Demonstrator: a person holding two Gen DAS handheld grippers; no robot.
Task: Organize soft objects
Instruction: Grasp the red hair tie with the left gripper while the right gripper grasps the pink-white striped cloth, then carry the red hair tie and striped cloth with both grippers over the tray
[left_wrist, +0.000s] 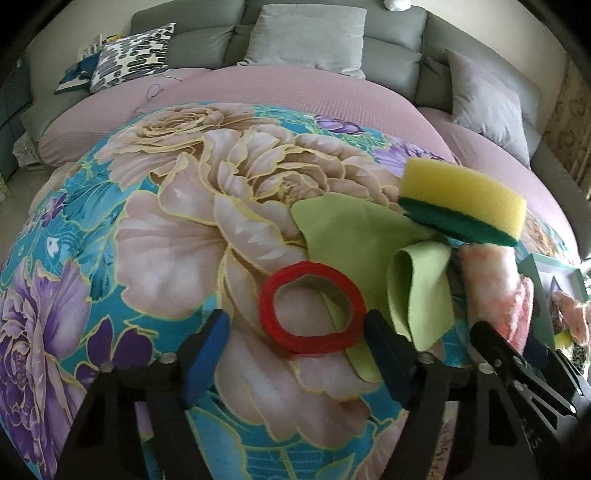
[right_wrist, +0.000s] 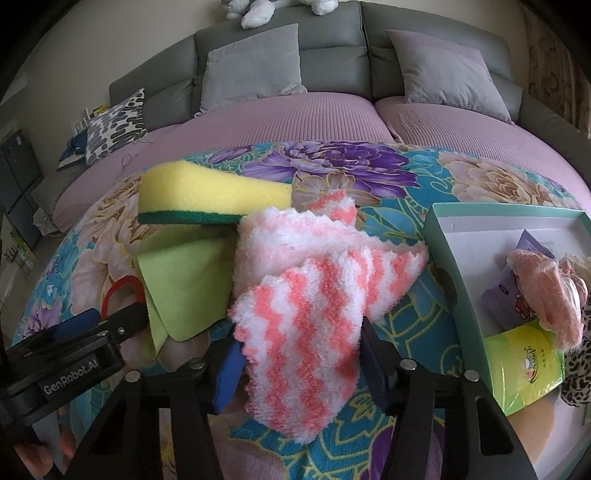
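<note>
Left-wrist and right-wrist views: ring and cloth between the jaws

Left-wrist view: the left gripper (left_wrist: 295, 343) is seen low over a floral blanket (left_wrist: 166, 229), its blue-padded jaws spread. A red ring (left_wrist: 312, 306) lies flat on the blanket between them. The right-hand pad is met by the ring's edge; a clear gap is left at the left-hand pad, so no pinch is shown. A green cloth (left_wrist: 354, 232) is spread behind and to the right of the ring, one corner folded over. A yellow sponge (left_wrist: 461, 199) with a dark green underside is propped on the cloth's far edge. A pink towel (left_wrist: 491, 280) is seen just right of the cloth.

Right-wrist view: the right gripper (right_wrist: 299, 369) is placed around the towel's (right_wrist: 306, 306) near corner, which hangs between the jaws. Whether the pads press on it cannot be told, as the fluffy pile hides both contact points. The sponge (right_wrist: 207, 192) is seen behind the towel, touching it, with the cloth (right_wrist: 181, 280) below it. A teal-rimmed box (right_wrist: 454, 266) is set on the blanket (right_wrist: 424, 173) to the right, holding a pink plush item (right_wrist: 546, 291), a purple packet (right_wrist: 509, 291) and a green packet (right_wrist: 524, 362). Grey pillows (right_wrist: 255, 66) are leaned against the headboard beyond a mauve sheet (right_wrist: 280, 118).
</note>
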